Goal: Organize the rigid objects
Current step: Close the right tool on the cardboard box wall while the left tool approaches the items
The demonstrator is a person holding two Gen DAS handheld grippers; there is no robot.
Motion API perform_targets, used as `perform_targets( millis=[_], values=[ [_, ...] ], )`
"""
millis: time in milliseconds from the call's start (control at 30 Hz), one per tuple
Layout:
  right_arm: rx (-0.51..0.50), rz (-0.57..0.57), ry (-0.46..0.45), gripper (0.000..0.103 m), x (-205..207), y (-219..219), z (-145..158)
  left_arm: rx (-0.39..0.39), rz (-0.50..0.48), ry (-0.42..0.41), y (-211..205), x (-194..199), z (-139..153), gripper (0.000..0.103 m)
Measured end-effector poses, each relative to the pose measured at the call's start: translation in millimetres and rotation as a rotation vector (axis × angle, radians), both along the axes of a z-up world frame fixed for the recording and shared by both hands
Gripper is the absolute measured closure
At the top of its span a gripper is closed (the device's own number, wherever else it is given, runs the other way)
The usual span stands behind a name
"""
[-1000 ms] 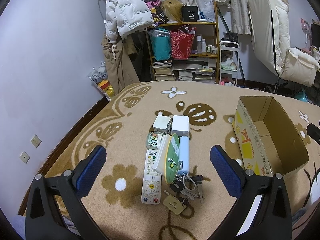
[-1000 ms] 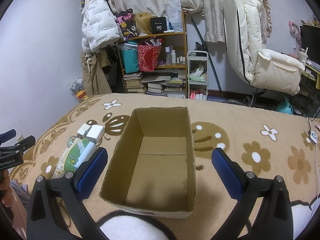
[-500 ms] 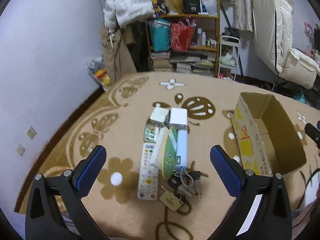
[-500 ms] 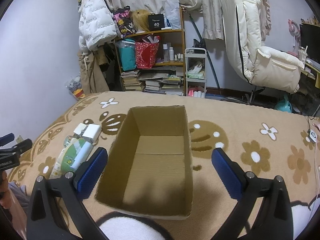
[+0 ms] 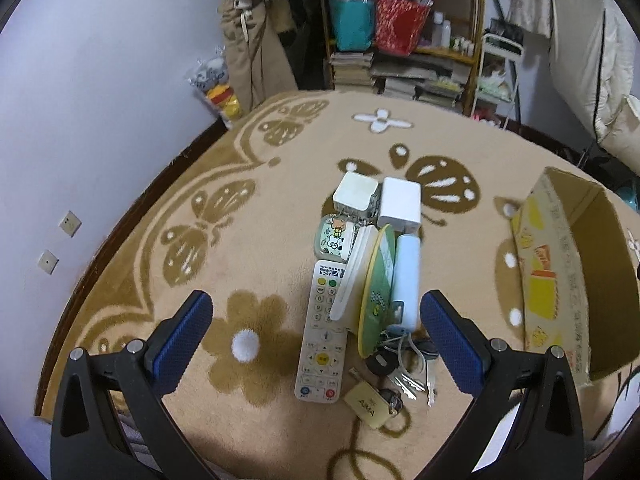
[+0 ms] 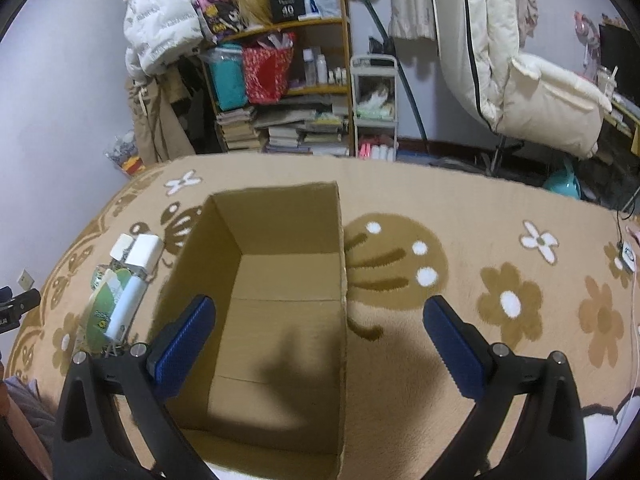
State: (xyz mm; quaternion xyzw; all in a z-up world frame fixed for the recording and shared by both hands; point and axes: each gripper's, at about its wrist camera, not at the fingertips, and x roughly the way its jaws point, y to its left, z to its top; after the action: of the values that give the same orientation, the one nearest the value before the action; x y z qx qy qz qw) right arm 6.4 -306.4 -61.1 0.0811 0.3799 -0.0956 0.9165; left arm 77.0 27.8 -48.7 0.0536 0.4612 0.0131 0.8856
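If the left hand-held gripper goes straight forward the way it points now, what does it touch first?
Probably the remote, which lies between the open fingers of the left hand-held gripper, or the green-faced pack beside it. Depth is unclear, so I cannot tell which comes first.

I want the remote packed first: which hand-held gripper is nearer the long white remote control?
Left. The left hand-held gripper hangs open directly over the long white remote control; the right hand-held gripper hangs open over the empty brown cardboard box.
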Motion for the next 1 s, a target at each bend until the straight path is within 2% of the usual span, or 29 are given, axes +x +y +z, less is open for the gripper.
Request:
perform_targets(
  millis=[200, 233, 400, 500, 600, 700, 733, 867, 1000],
  values=[
    [0.033, 0.001, 0.071, 0.0, 18.6, -12.4, -17.6, 0.026, 0.024, 0.079, -1.6, 28.4, -23.0, 0.0],
    [0.043, 0.002, 0.08, 0.004, 21.5, -14.5, -20.7, 0.03, 0.028, 0.091, -1.7, 30.6, -26.1, 0.0],
    [0.088, -0.005, 0.127, 0.008, 32.9, -22.1, -34.8, 0.034, 0.072, 0.186, 7.1, 47.0, -49.4, 0.0],
    [0.118, 0.004, 0.157, 0.015, 37.6, -25.3, -41.8, 0.04, 0.097, 0.24, 14.5, 51.7, -60.8, 0.001],
    [0.142, 0.017, 0.182, 0.03, 40.7, -26.4, -48.4, 0.04, 0.103, 0.282, 18.0, 51.9, -67.7, 0.001],
    [0.159, 0.032, 0.207, 0.056, 43.0, -26.5, -53.7, 0.043, 0.106, 0.3, 18.7, 51.7, -70.2, 0.001],
    [0.16, 0.039, 0.215, 0.071, 43.8, -25.7, -55.3, 0.045, 0.106, 0.301, 18.7, 51.8, -70.0, 0.001],
    [0.114, 0.048, 0.247, 0.088, 45.2, -22.2, -58.7, 0.056, 0.095, 0.313, 18.1, 51.7, -70.7, 0.001],
    [0.135, 0.033, 0.252, 0.092, 43.4, -27.0, -60.2, 0.077, 0.085, 0.349, 18.6, 52.0, -79.7, 0.001]
  ],
)
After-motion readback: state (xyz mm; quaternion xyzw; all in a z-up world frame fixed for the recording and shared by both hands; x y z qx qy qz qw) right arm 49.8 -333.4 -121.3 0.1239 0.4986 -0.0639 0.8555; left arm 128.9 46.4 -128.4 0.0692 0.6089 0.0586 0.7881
